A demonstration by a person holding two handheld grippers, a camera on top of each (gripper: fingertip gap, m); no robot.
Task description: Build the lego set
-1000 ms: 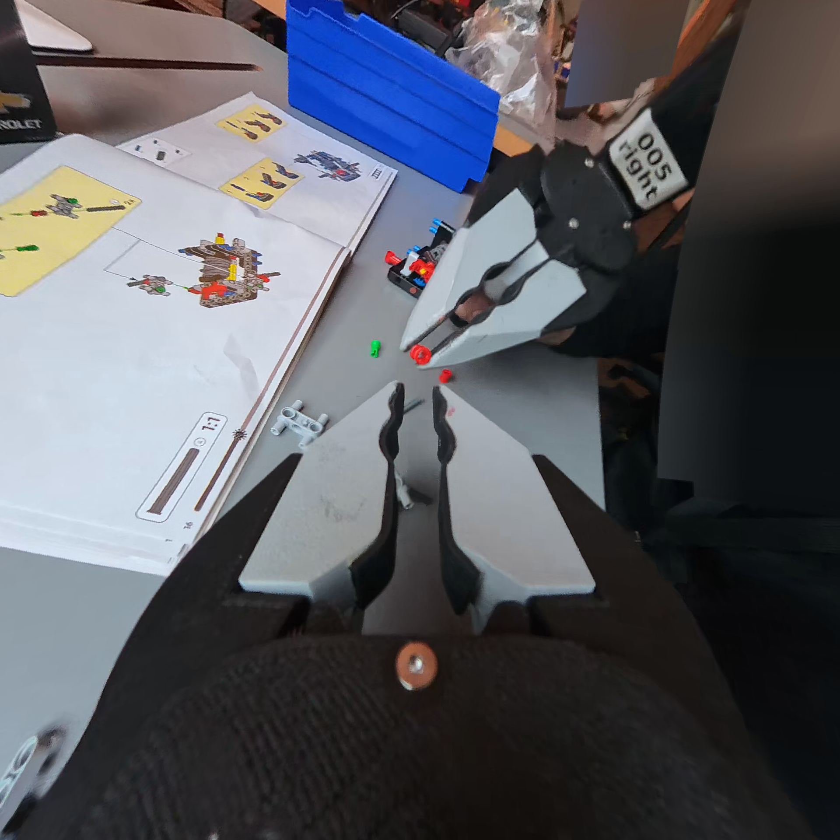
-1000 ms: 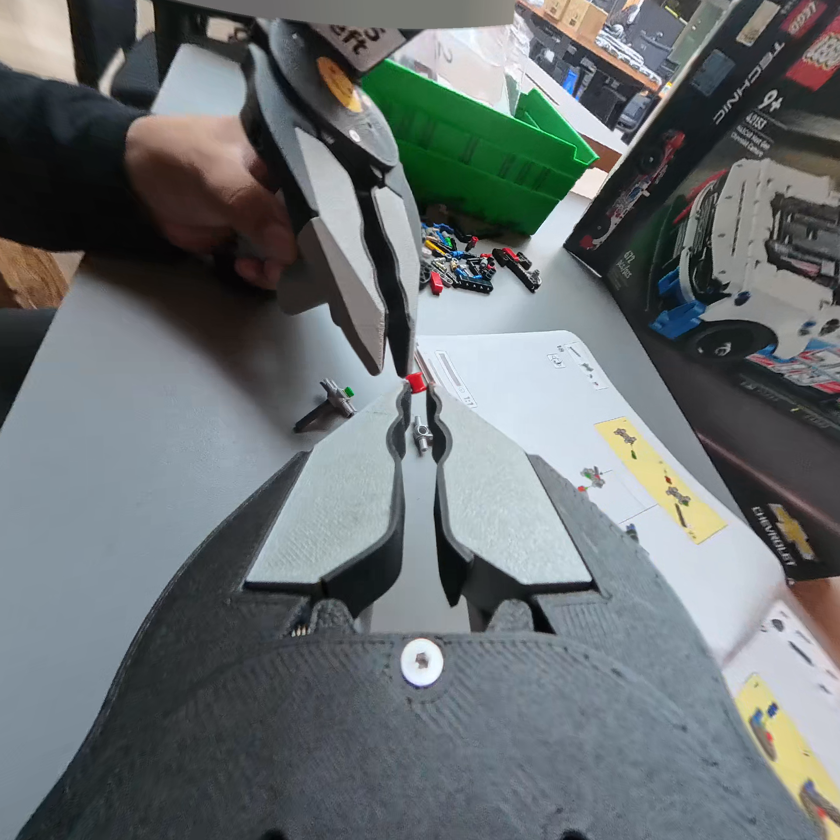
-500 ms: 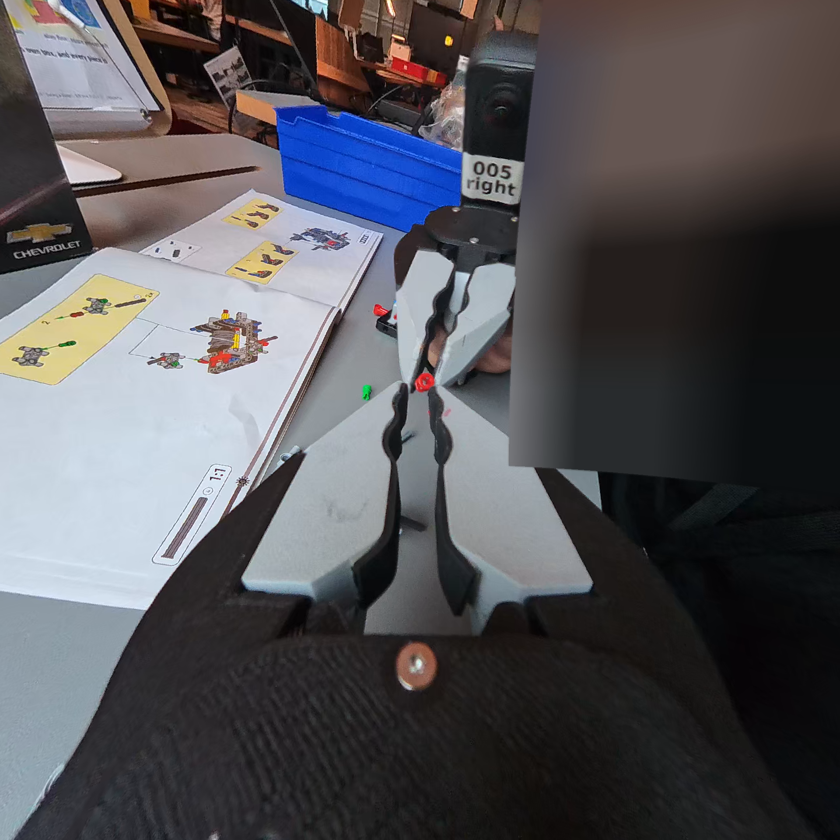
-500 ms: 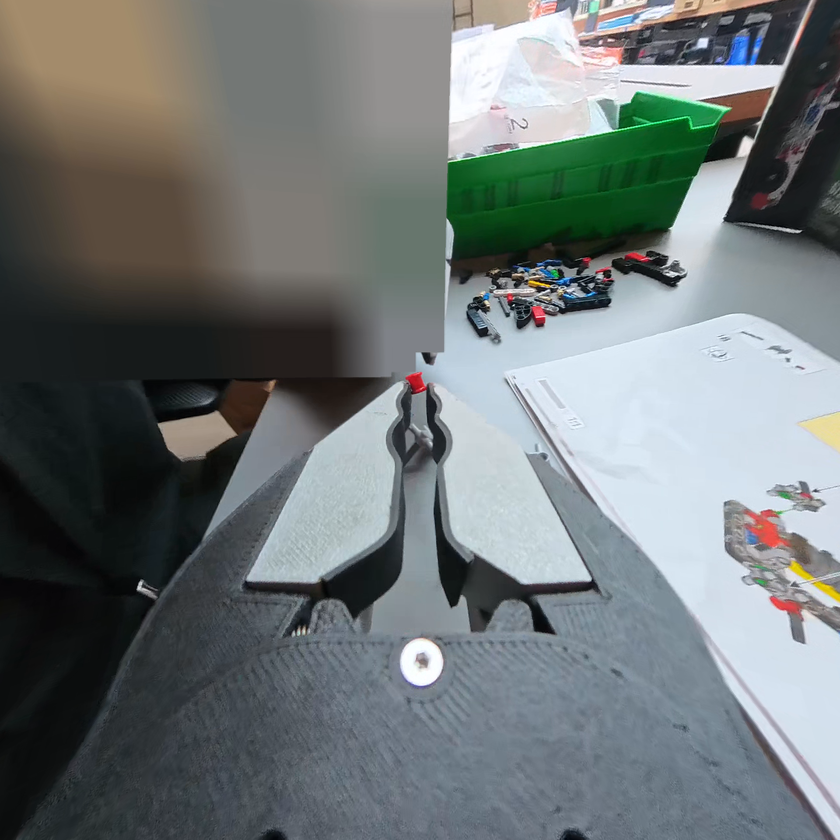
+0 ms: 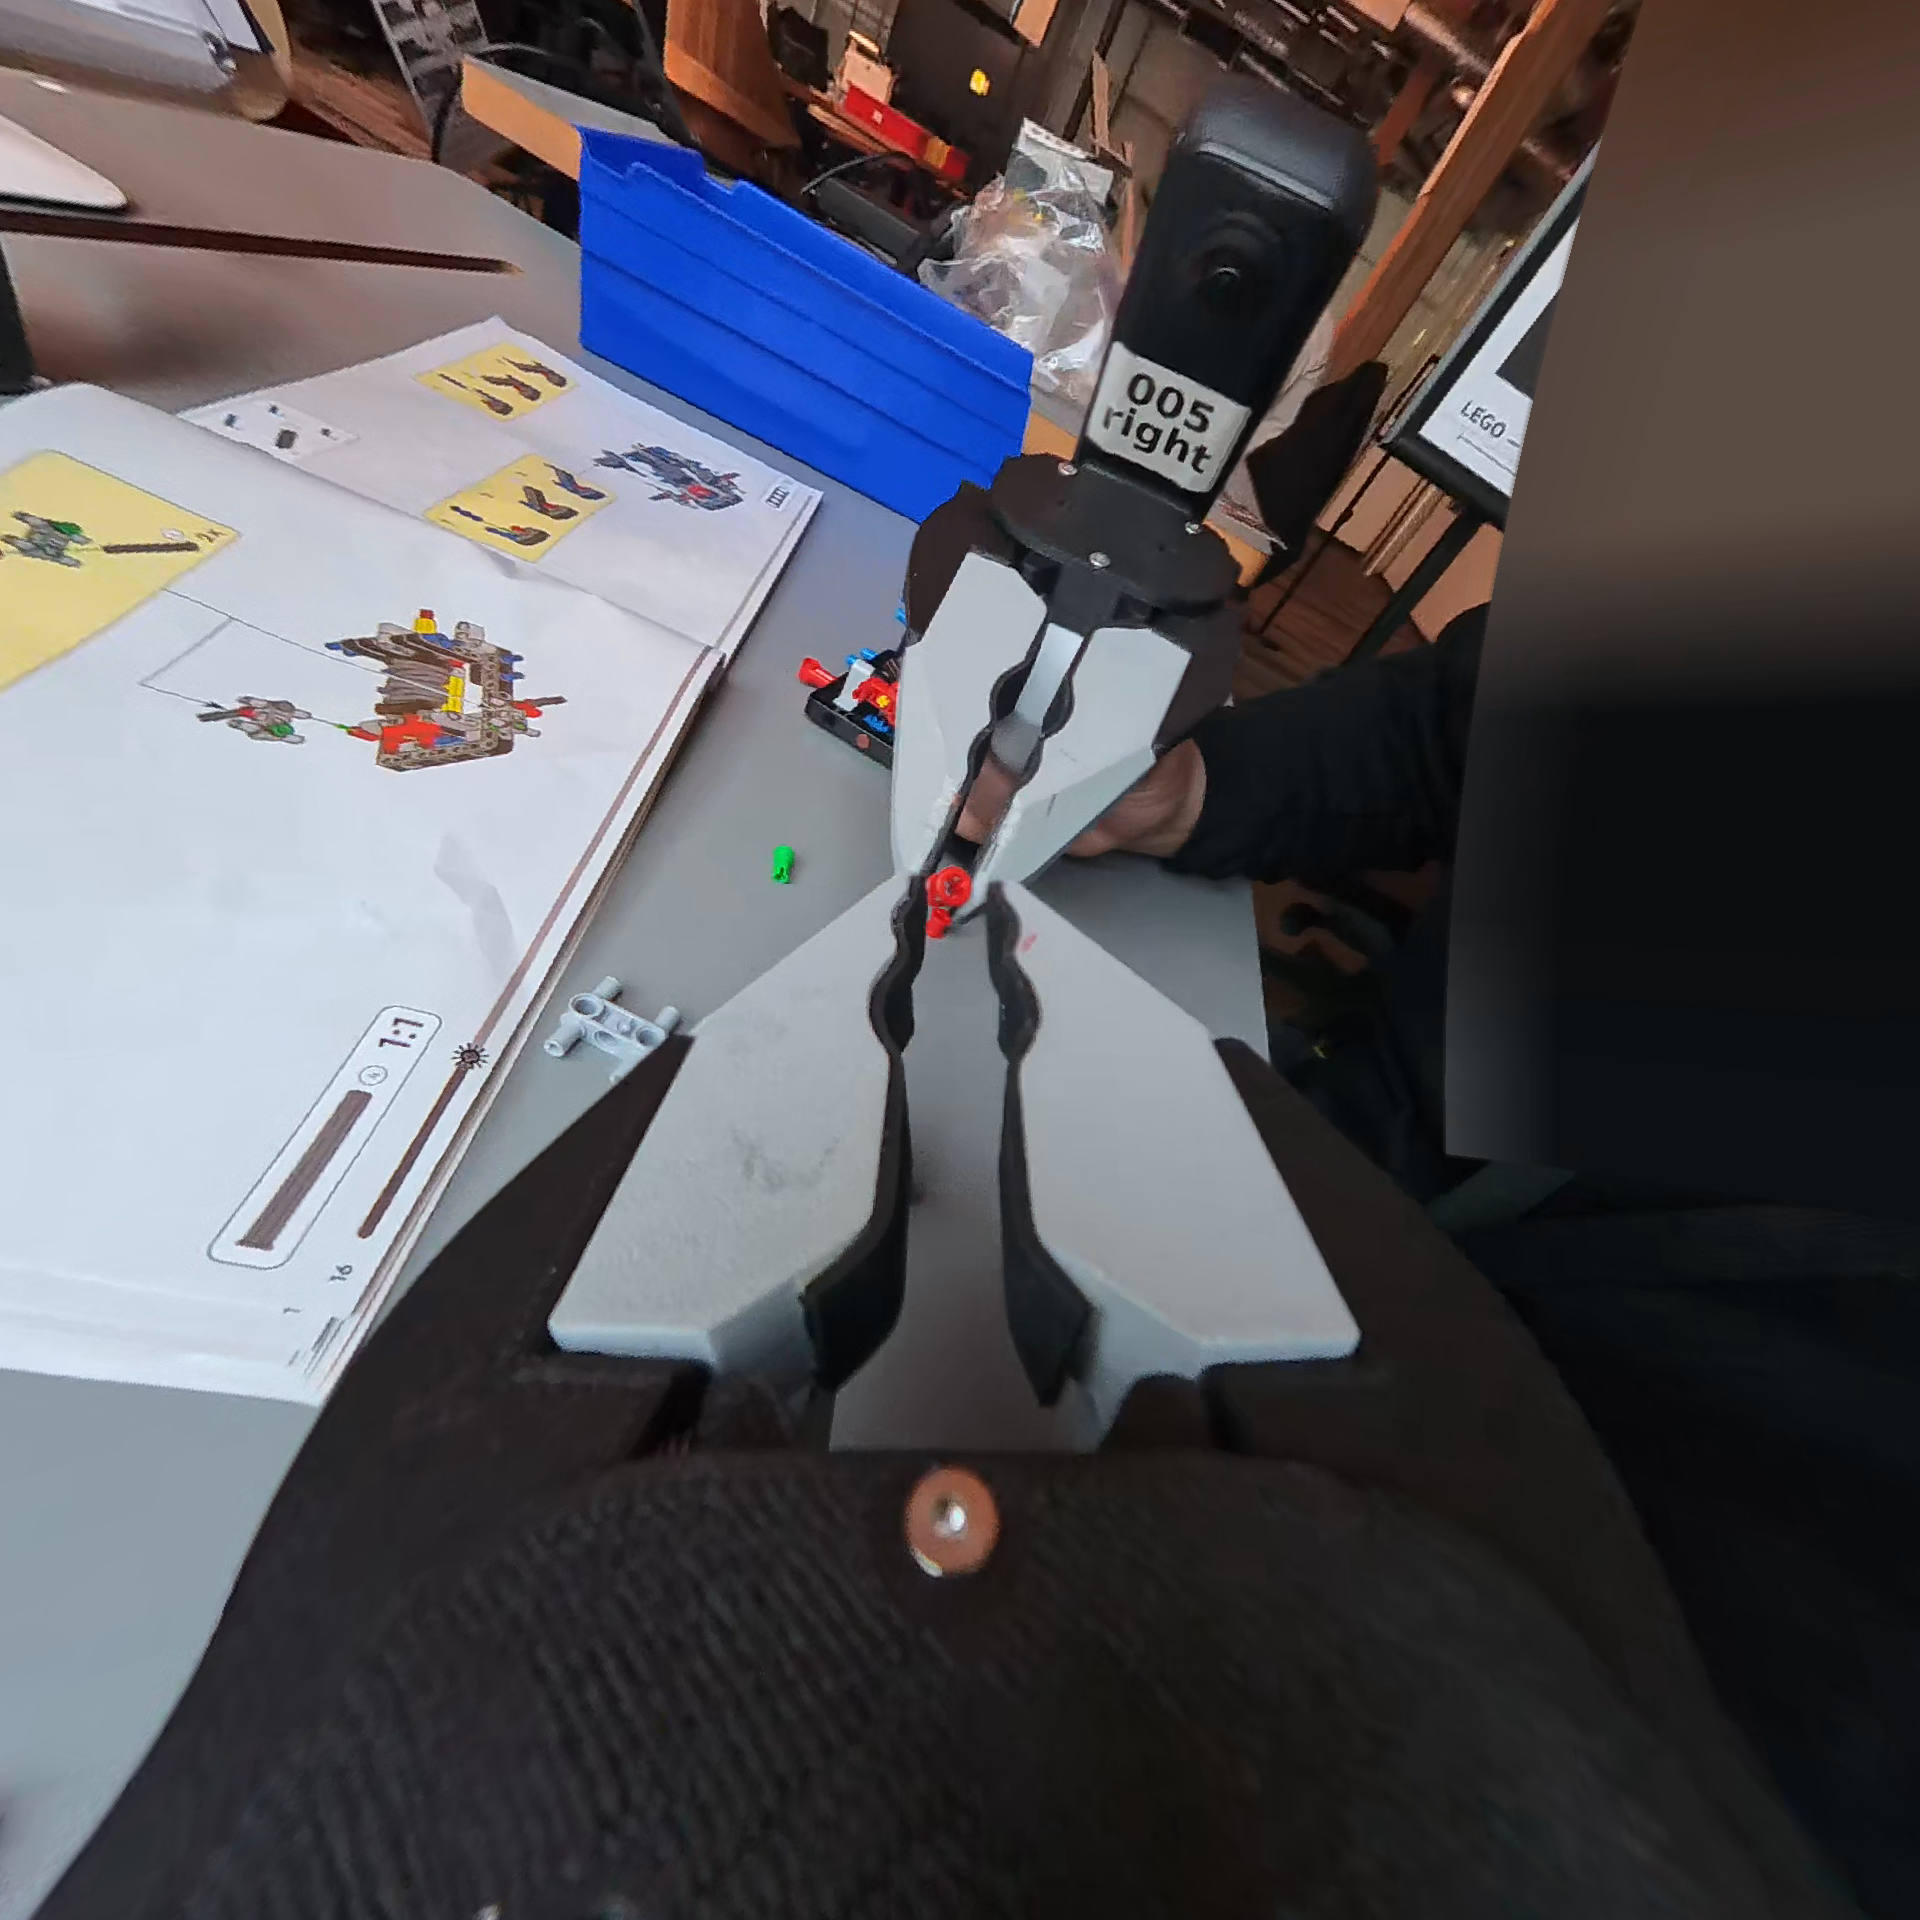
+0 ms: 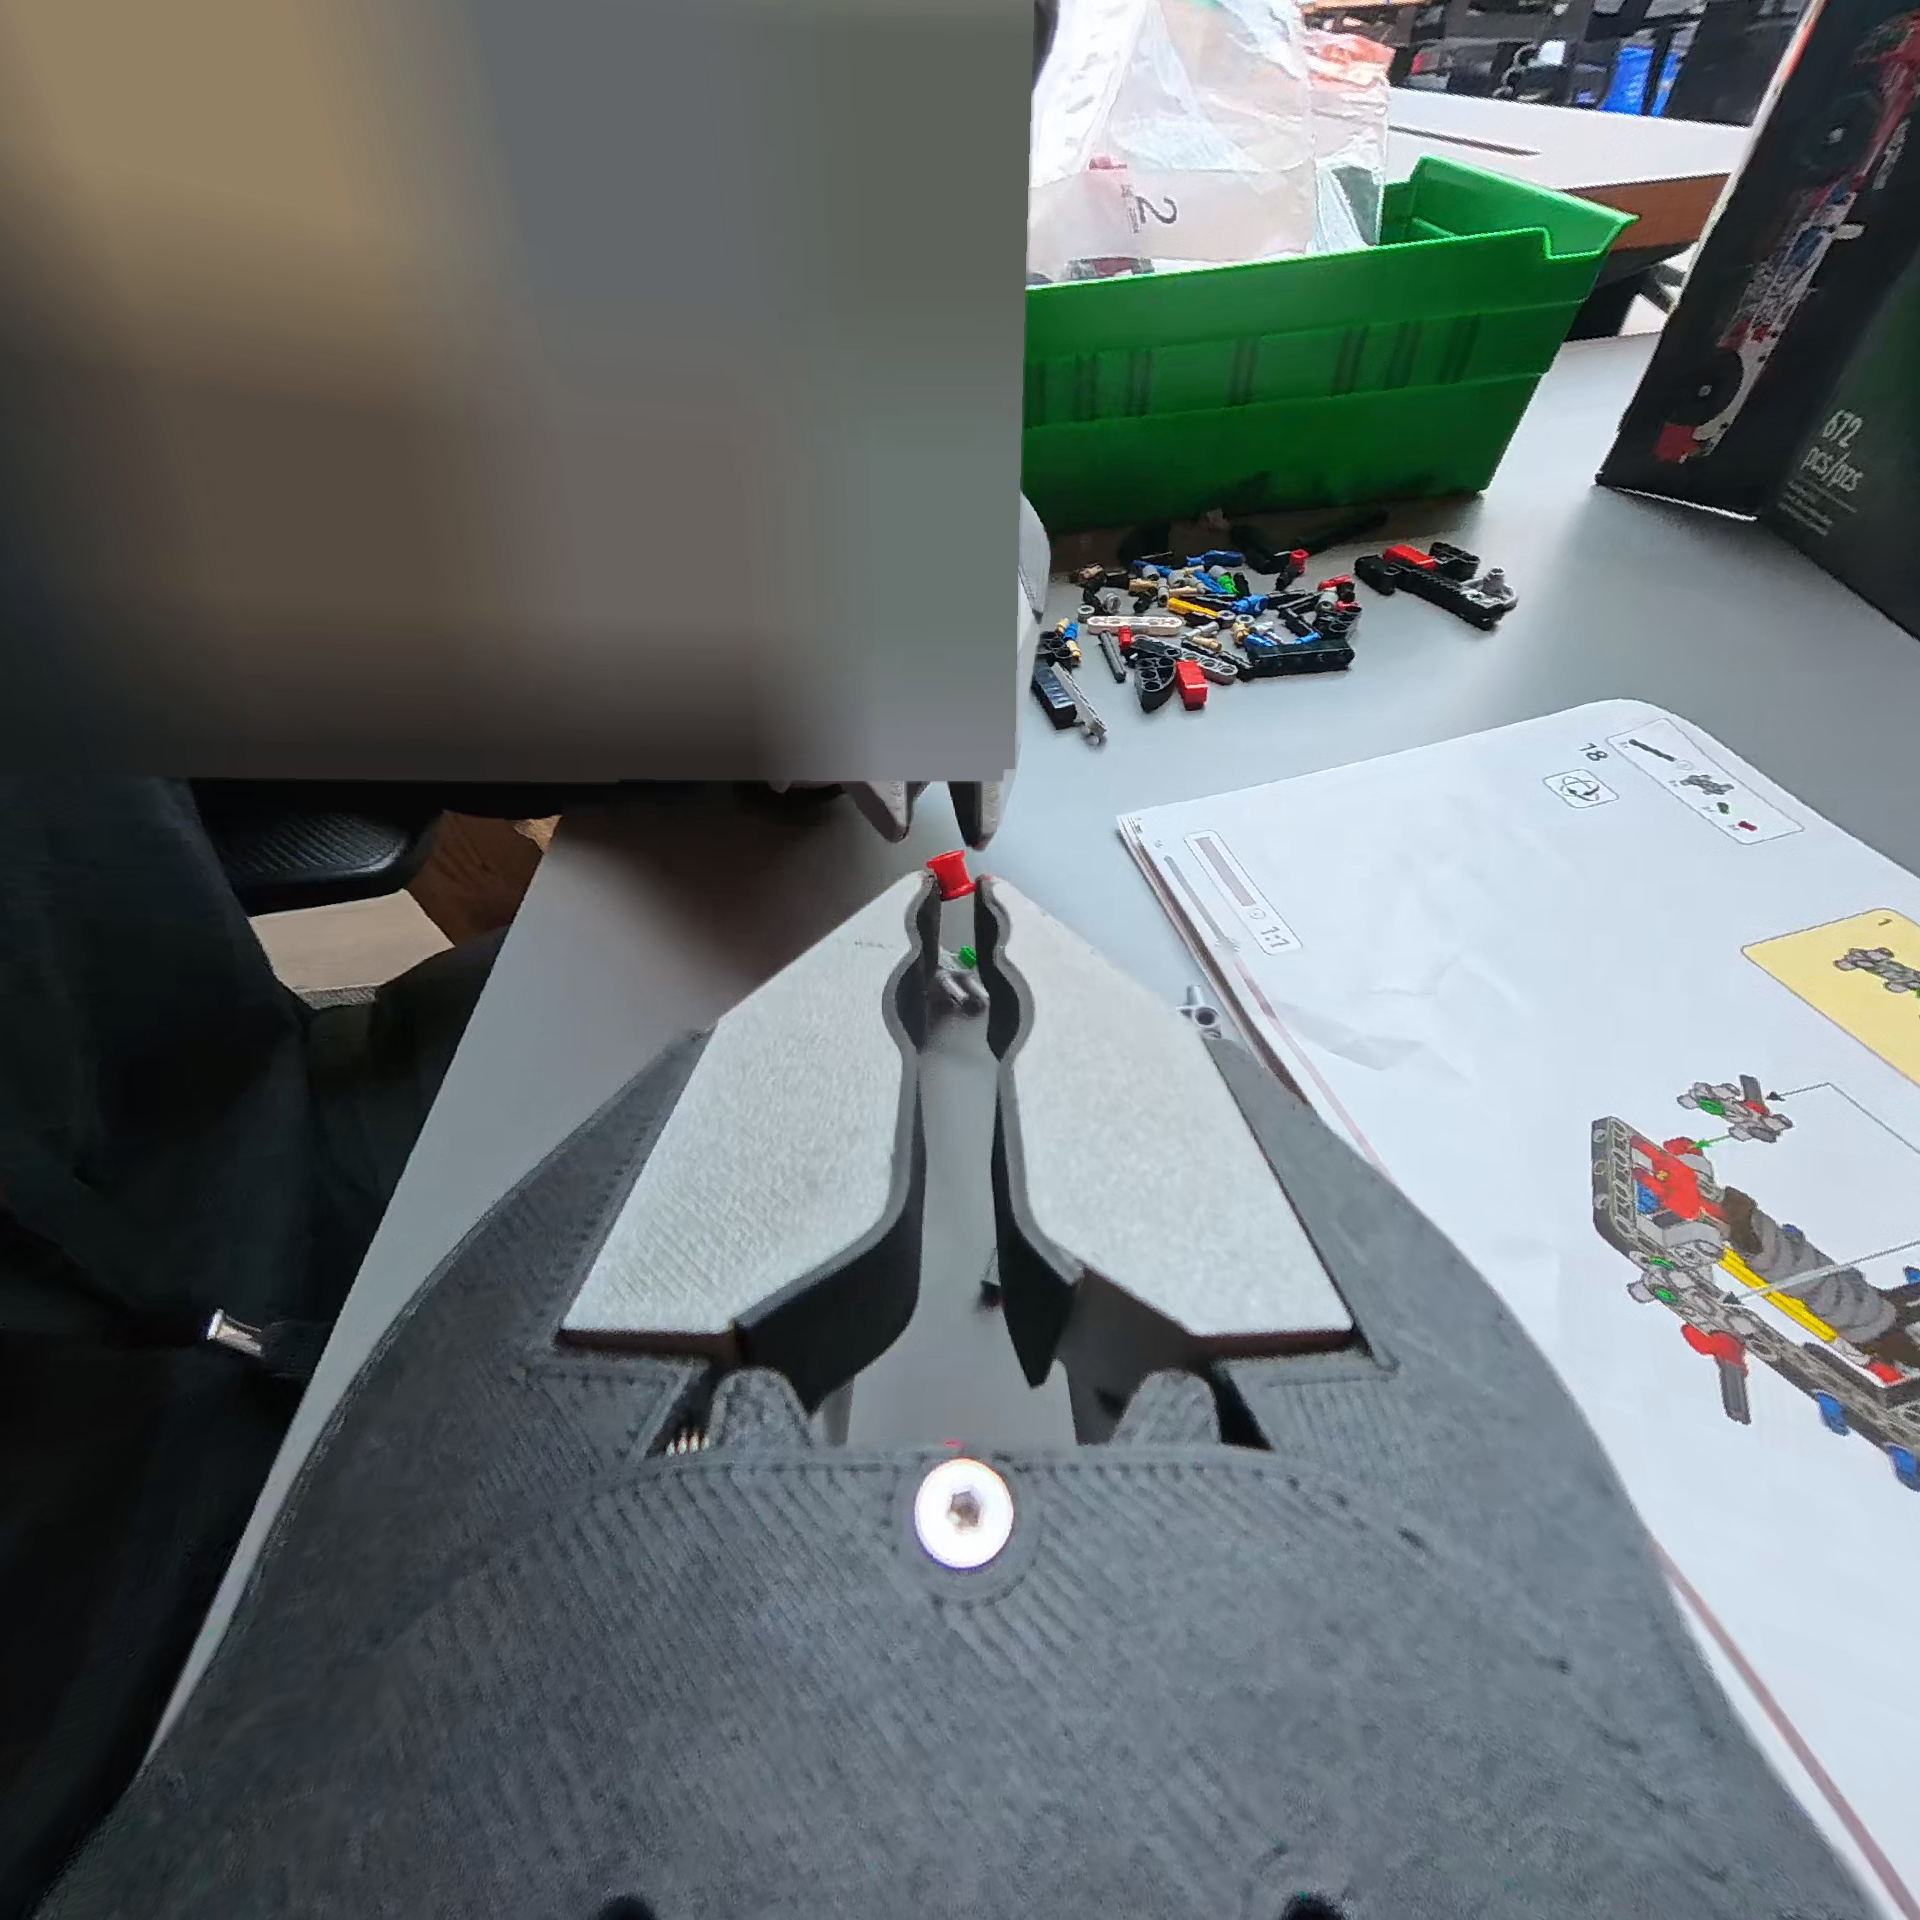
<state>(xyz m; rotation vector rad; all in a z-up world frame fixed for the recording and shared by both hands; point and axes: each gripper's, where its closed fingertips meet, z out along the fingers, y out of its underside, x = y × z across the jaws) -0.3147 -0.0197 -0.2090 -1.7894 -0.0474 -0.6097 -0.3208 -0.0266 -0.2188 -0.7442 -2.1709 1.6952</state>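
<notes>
My right gripper is shut on a small red lego pin at its fingertips. In the left wrist view the right gripper points down, with the red pin right at the tips of my left gripper. The left gripper's jaws stand a little apart with nothing between them. Its tips show in the right wrist view just beyond the pin, the rest under a blurred patch. A small grey piece with a green end lies on the table below.
An open instruction booklet lies to the left, with a grey connector, a green pin and a small black-and-red assembly beside it. There is a blue bin behind, plus a green bin, a pile of loose pieces and the set's box.
The right gripper has swung round with the red pin and now meets the left gripper tip to tip. Both grippers have tilted up from the table. The left jaws stay slightly apart.
</notes>
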